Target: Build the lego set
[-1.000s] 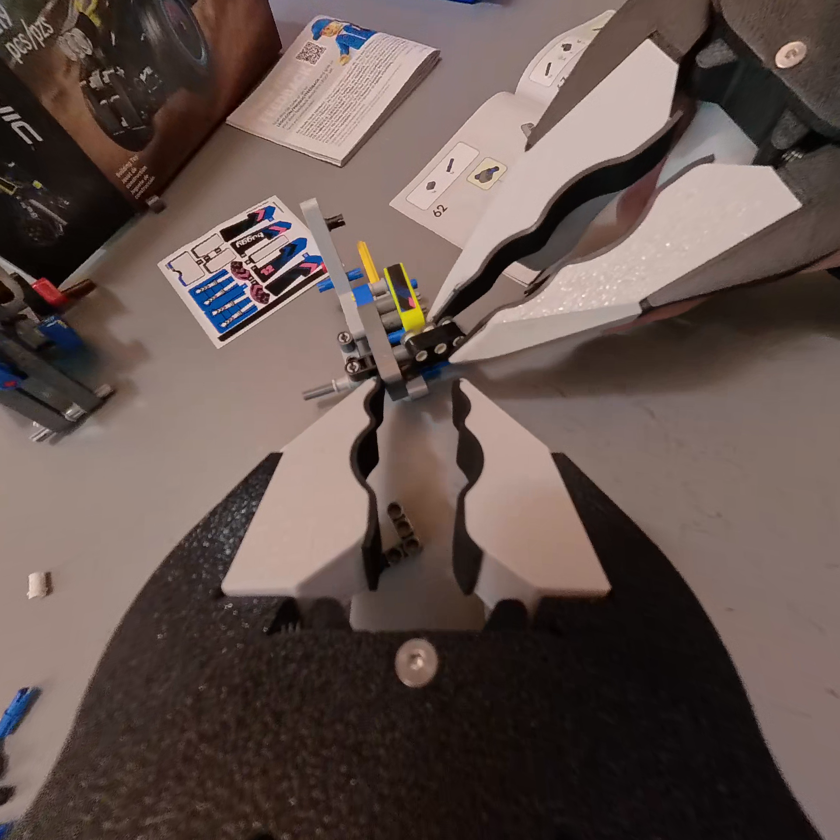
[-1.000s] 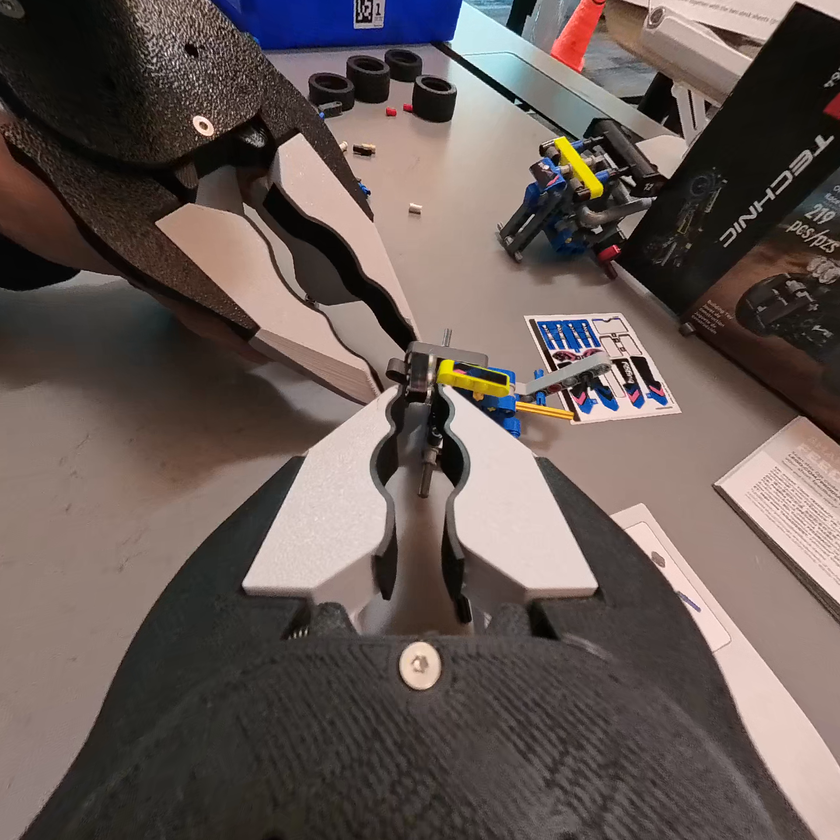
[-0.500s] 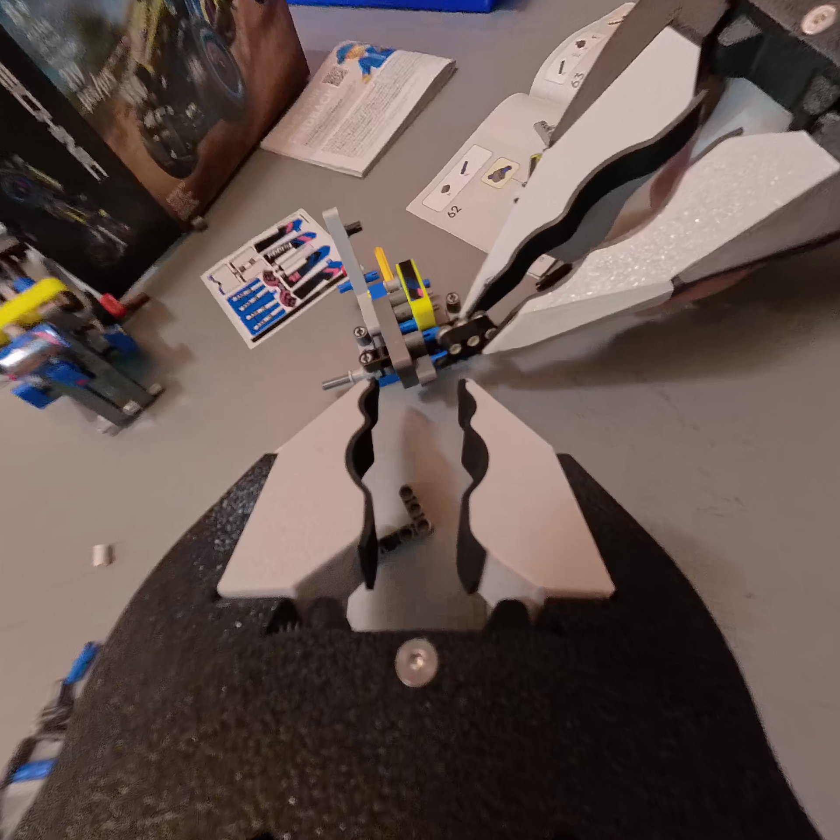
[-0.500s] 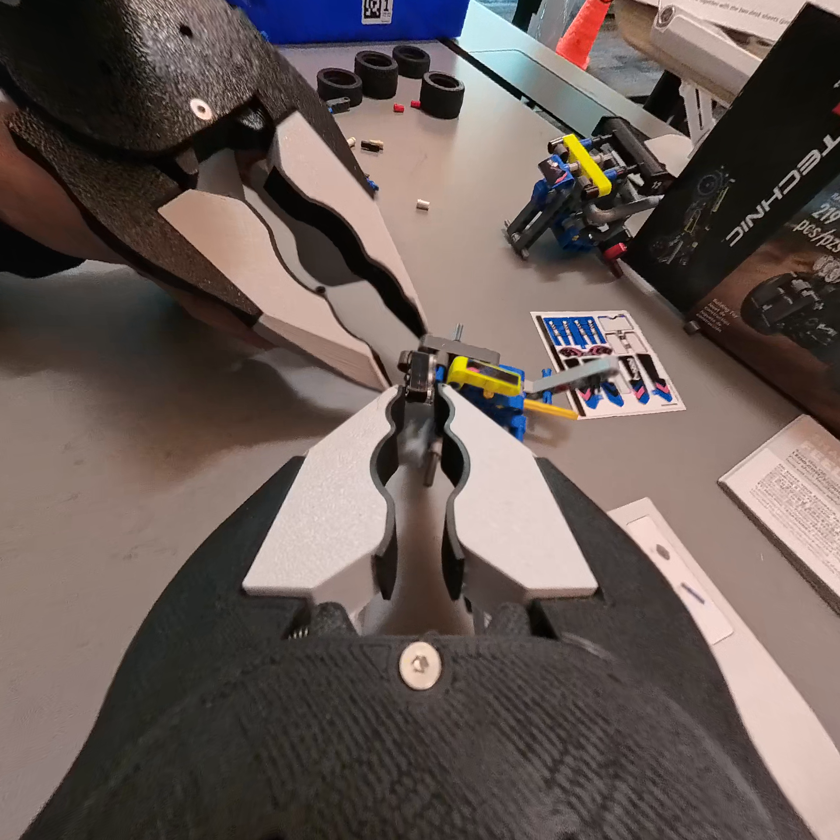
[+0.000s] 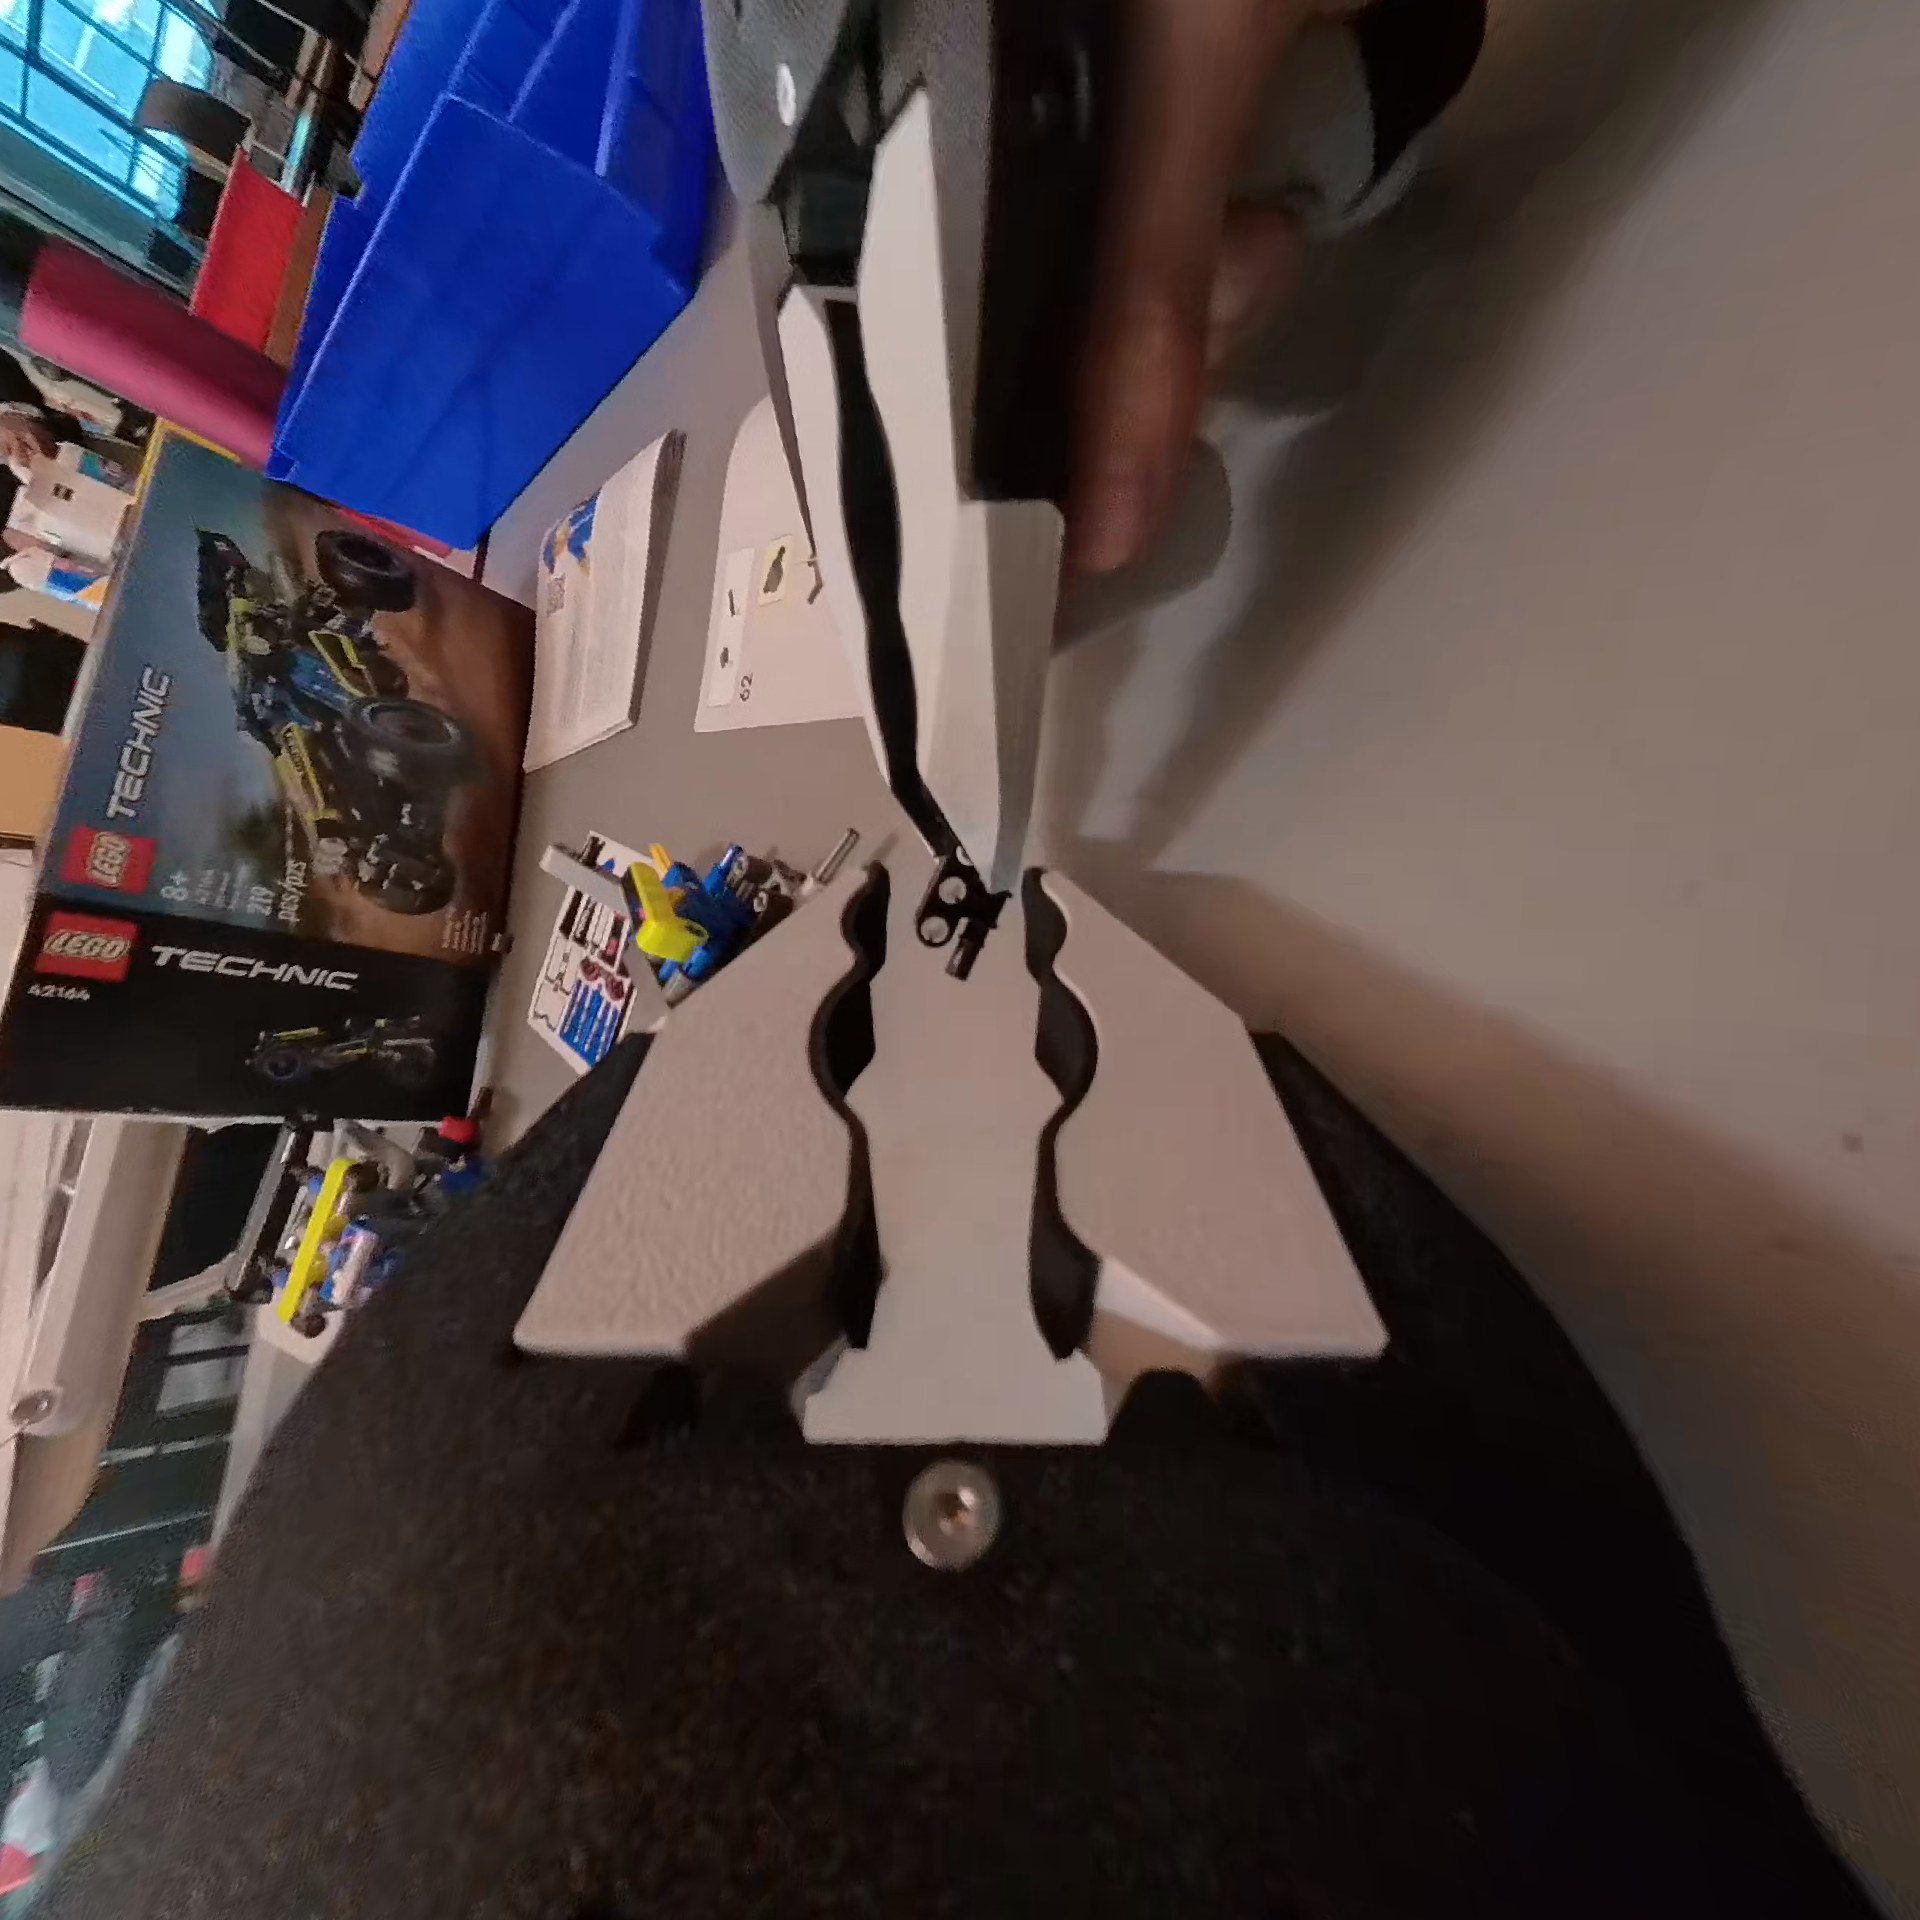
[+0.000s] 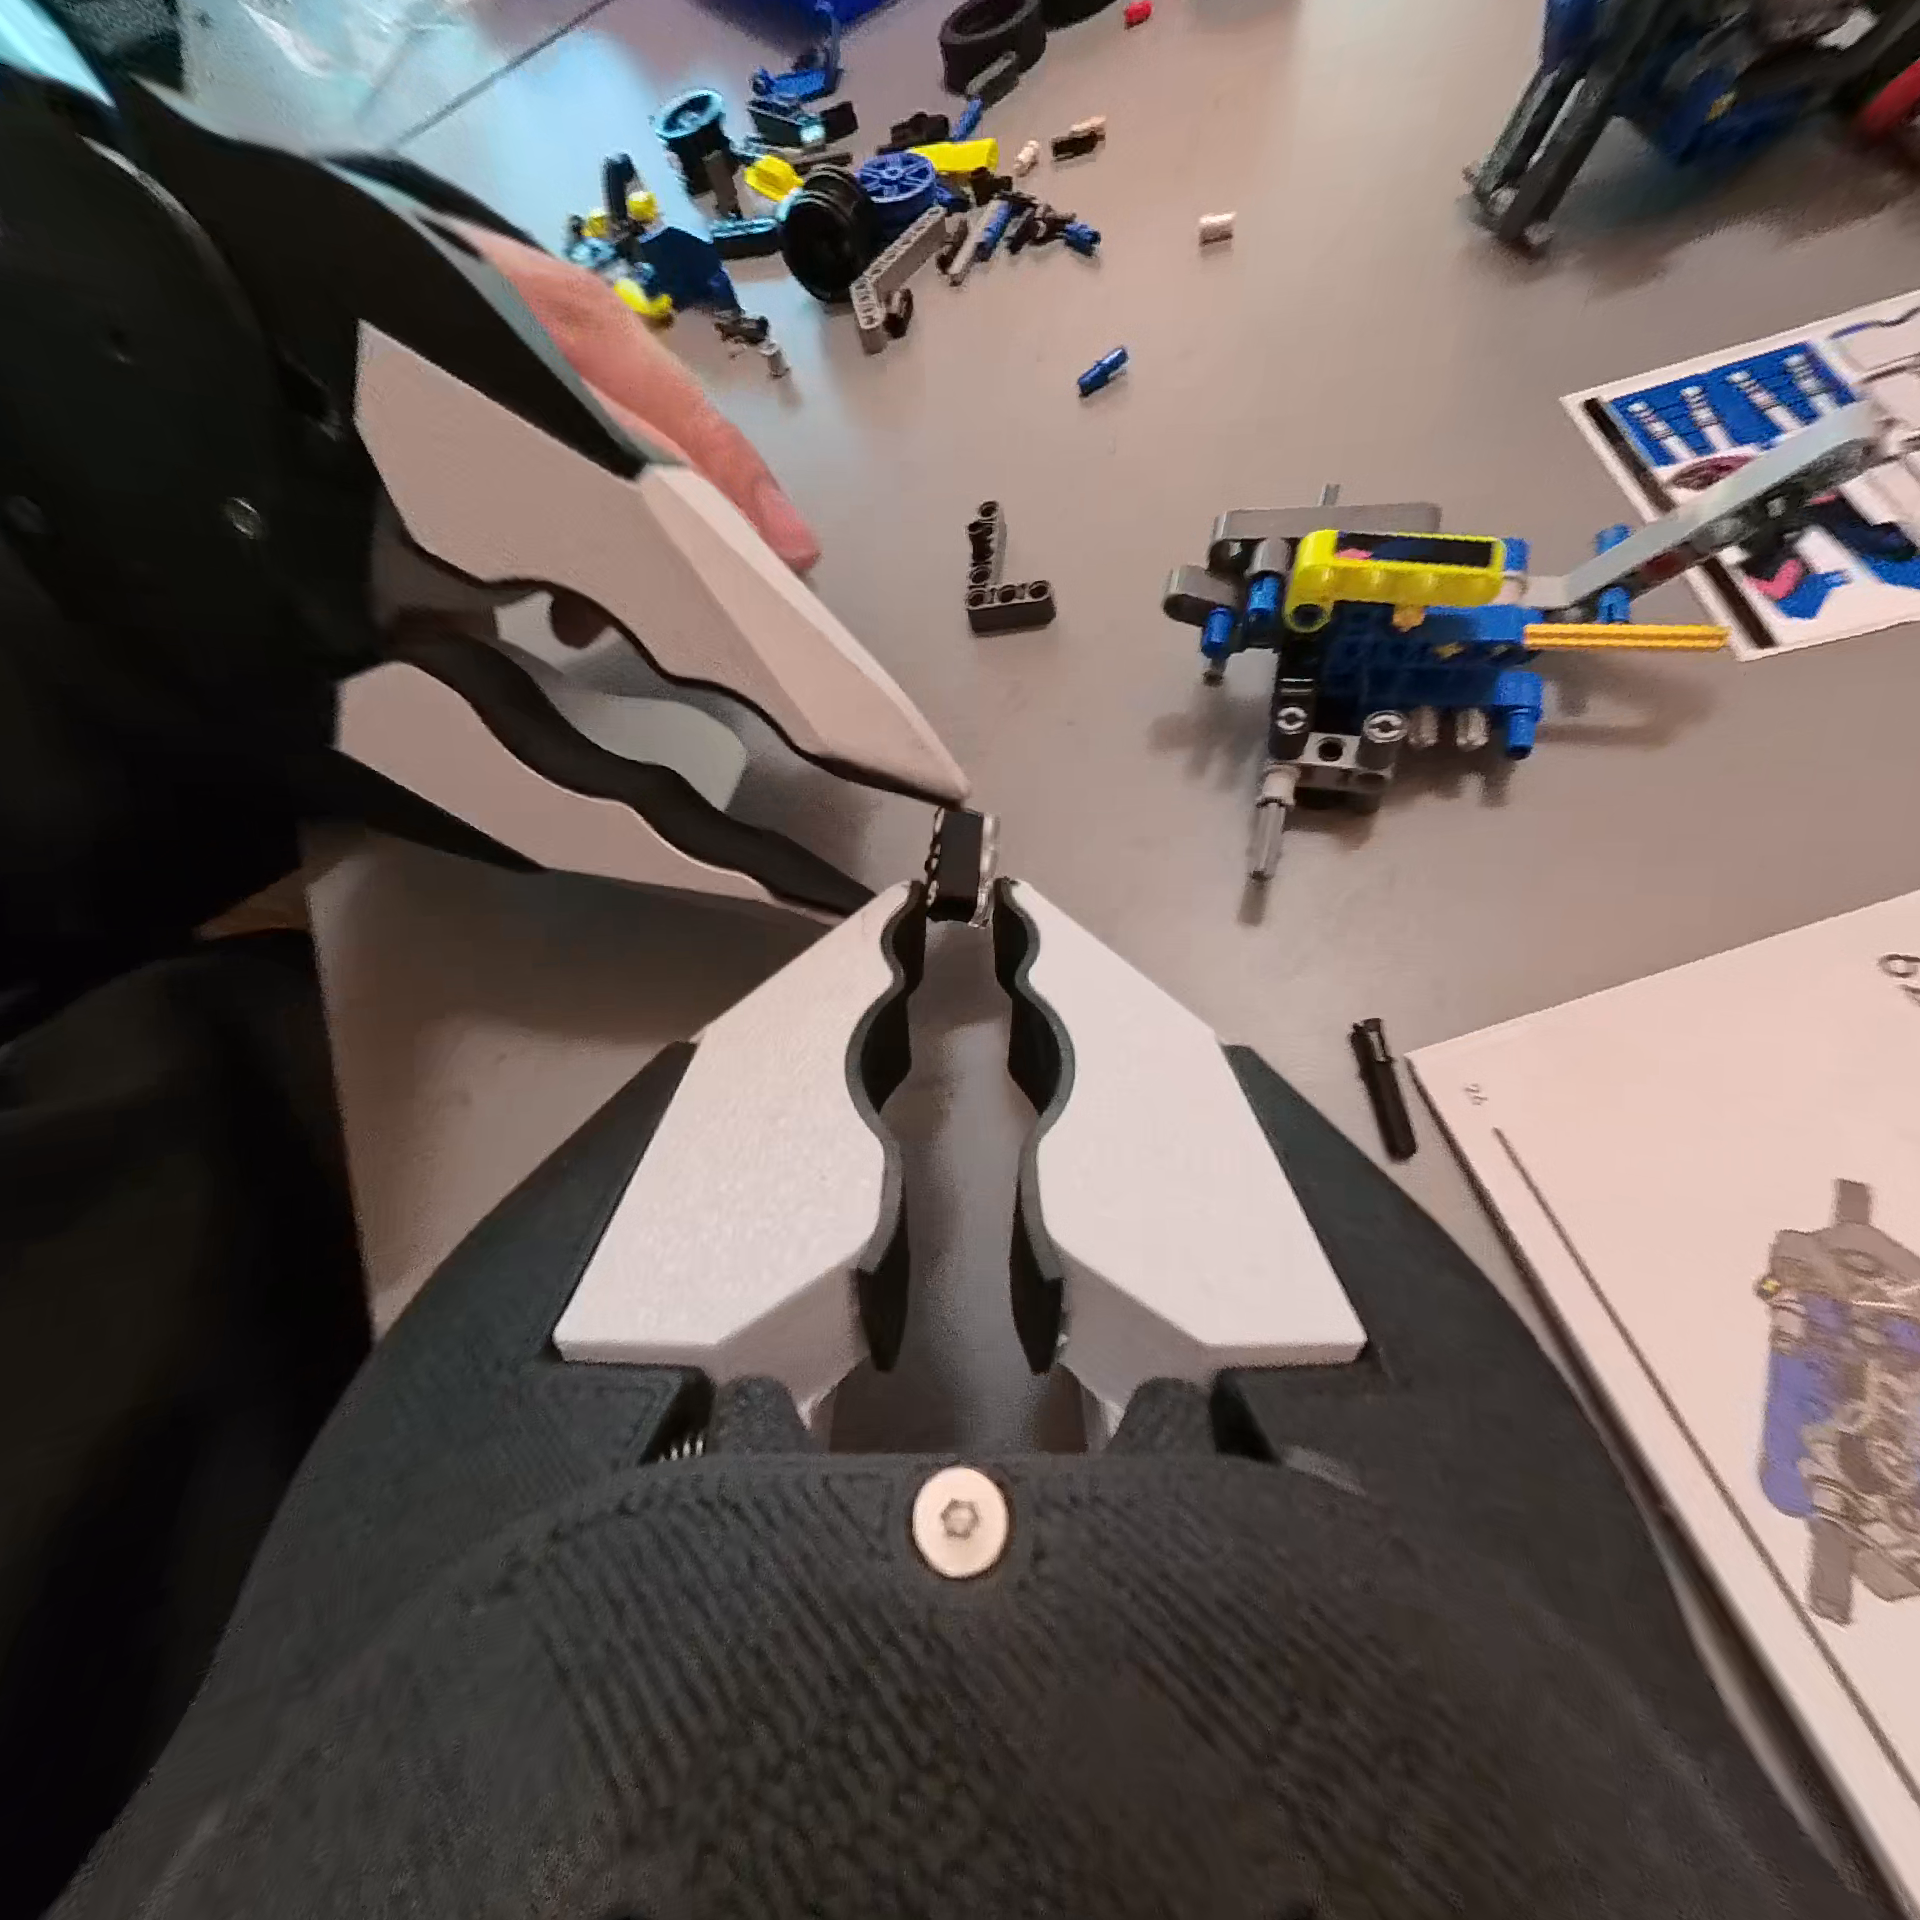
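Note:
My right gripper (image 6: 956, 899) is shut on a small black holed piece (image 6: 961, 862) and holds it above the grey table (image 6: 1143, 935). My left gripper (image 5: 956, 883) is open, and its fingertips stand either side of the same black piece (image 5: 951, 914). In the right wrist view one left fingertip touches the piece from above. The blue, yellow and grey assembly (image 6: 1382, 644) lies on the table to the right, apart from both grippers. It also shows in the left wrist view (image 5: 696, 914).
A black L-shaped beam (image 6: 997, 582) and a black pin (image 6: 1382, 1086) lie near the assembly. The open instruction booklet (image 6: 1714, 1299) is at right, the sticker sheet (image 6: 1714, 416) behind it. A loose-parts pile (image 6: 831, 208) sits farther back. The set's box (image 5: 270, 790) and blue bins (image 5: 488, 312) stand beyond. The tips of both grippers are at nearly the same place.
Both grippers have come away from the assembly, which now lies alone on the table. My right gripper holds only the small black piece. My left gripper has rolled sideways around it.

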Demonstrator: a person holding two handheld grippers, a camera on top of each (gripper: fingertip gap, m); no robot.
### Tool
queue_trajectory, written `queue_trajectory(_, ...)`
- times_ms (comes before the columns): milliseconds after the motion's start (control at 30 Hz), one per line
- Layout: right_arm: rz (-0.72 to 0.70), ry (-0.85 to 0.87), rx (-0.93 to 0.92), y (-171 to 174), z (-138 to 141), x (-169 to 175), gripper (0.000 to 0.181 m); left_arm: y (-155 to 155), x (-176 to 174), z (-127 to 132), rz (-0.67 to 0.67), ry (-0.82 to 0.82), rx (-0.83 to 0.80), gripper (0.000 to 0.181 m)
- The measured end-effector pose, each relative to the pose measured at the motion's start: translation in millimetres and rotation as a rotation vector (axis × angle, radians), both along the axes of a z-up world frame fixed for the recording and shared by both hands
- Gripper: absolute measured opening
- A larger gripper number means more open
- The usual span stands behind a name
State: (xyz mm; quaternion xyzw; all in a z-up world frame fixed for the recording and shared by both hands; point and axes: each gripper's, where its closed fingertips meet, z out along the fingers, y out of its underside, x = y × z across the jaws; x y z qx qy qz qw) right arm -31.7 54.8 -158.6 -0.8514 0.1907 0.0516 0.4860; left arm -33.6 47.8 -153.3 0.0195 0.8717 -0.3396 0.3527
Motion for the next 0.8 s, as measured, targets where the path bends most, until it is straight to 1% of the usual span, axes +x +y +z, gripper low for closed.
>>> queue_trajectory(67, 0.021, 0.054, 0.031, 1, 3, -5, 0.011, 0, -2, -5, -0.010, -0.011, 0.037, 0.022)
queue_trajectory(133, 0.026, 0.072, 0.048, 0, 5, -6, 0.011, 0, 0, -6, 0.000, -0.030, 0.056, 0.013)
queue_trajectory(200, 0.031, 0.073, 0.048, -1, 4, -7, 0.011, 0, 0, -5, 0.004, -0.047, 0.058, 0.013)
queue_trajectory(267, 0.050, 0.030, 0.056, -1, 6, -7, 0.011, 1, 2, -4, 0.008, -0.061, 0.049, 0.013)
queue_trajectory(367, 0.124, -0.109, 0.040, -5, 11, -8, 0.017, 7, 4, 0, 0.020, -0.048, 0.002, 0.013)
queue_trajectory(433, 0.176, -0.265, 0.019, -9, 15, -7, 0.021, 5, 0, 6, -0.001, 0.013, -0.098, 0.013)
queue_trajectory(500, 0.203, -0.444, 0.025, -9, 23, -4, 0.021, 3, -5, 13, -0.029, 0.080, -0.202, 0.012)
queue_trajectory(567, 0.256, -0.585, 0.059, -6, 32, -11, 0.020, 2, -11, 19, -0.066, 0.147, -0.284, 0.013)
queue_trajectory(600, 0.287, -0.634, 0.077, -4, 35, -16, 0.019, 2, -14, 23, -0.085, 0.178, -0.323, 0.013)
queue_trajectory(667, 0.301, -0.704, 0.090, -1, 38, -19, 0.014, 1, -20, 27, -0.118, 0.223, -0.376, 0.013)
queue_trajectory(800, 0.345, -0.775, 0.092, 3, 39, -26, 0.006, 3, -27, 27, -0.156, 0.279, -0.406, 0.013)
